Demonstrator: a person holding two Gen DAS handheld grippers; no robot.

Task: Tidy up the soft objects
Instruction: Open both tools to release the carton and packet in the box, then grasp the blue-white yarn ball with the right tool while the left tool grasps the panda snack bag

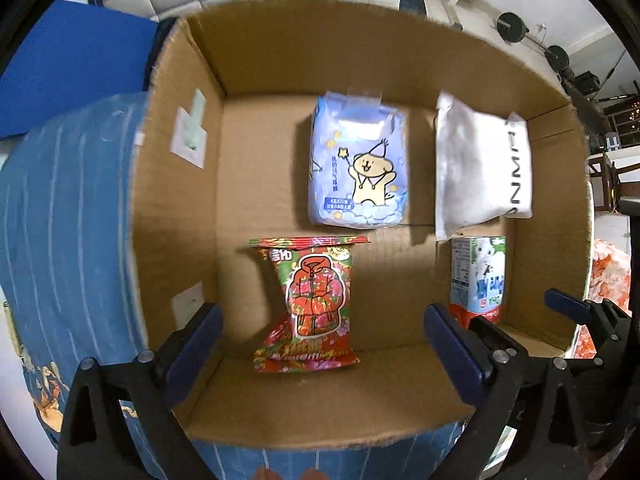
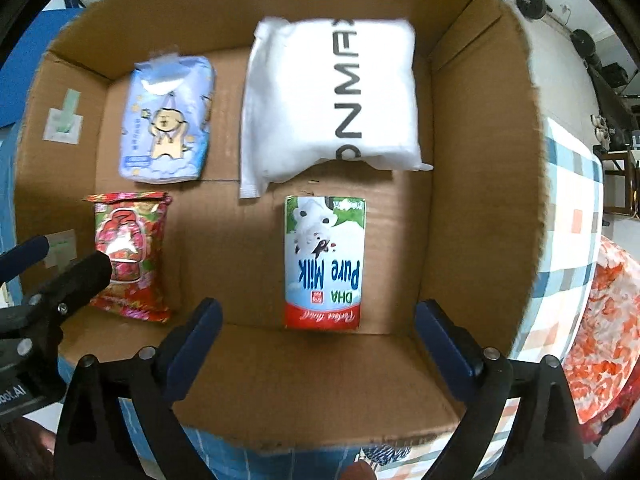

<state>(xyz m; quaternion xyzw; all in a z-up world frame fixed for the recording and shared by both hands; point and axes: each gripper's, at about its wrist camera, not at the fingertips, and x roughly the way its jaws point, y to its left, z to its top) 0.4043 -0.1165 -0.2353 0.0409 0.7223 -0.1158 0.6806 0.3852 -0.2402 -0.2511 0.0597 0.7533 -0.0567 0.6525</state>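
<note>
Soft packs all lie flat in cardboard box (image 1: 192, 60), red snack pack (image 1: 310, 304) under left hand-held gripper (image 1: 320, 350) & milk pouch (image 2: 324, 264) under right hand-held gripper (image 2: 316, 346), both jaws wide open w/ nothing held, so lift straight up, clear of box walls.

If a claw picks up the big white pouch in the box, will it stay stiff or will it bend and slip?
The white pouch looks puffy and pillow-like, so it will probably sag and dent under a pinch. Its smooth, slightly shiny film suggests it could slip; gripping the flat sealed edge may hold better. It seems light for its size, though the pictures cannot confirm that. Lying flat in the cardboard box, it should not roll.
</note>
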